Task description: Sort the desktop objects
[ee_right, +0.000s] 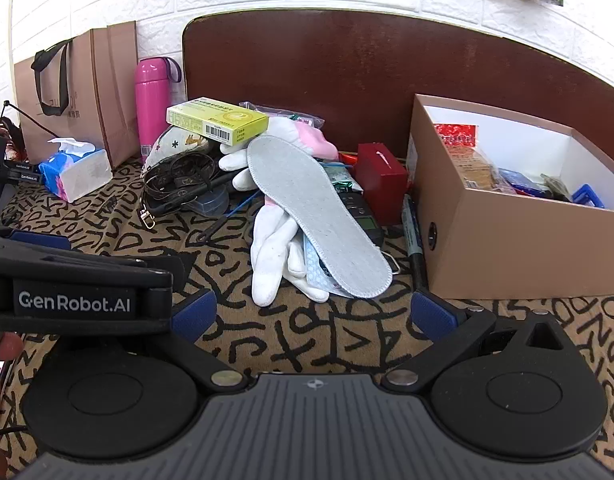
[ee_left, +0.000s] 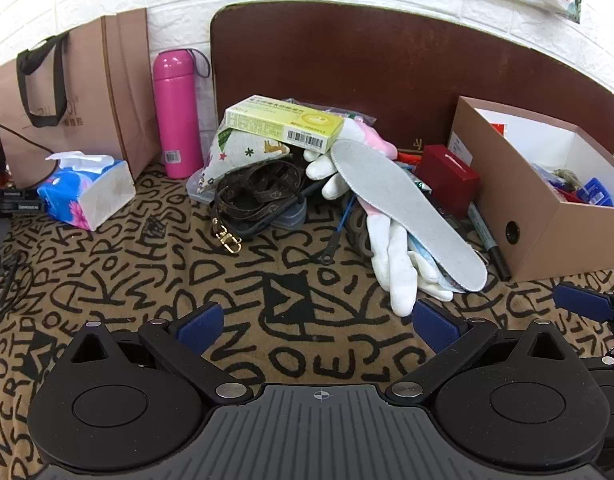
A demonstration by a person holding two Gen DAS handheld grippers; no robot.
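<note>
White brick wall behind, both the left gripper and right gripper hang released (nothing between them), so lift the grey insole just ahead first, pinching its near edge, toward the cardboard box.

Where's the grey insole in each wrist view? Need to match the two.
Left wrist: grey insole right of centre, lying slantwise across the white gloves, toe end near the yellow medicine box.
Right wrist: grey insole at centre, on the same white gloves.
Shared landmark: the brown cardboard box right of the insole in both.
</note>
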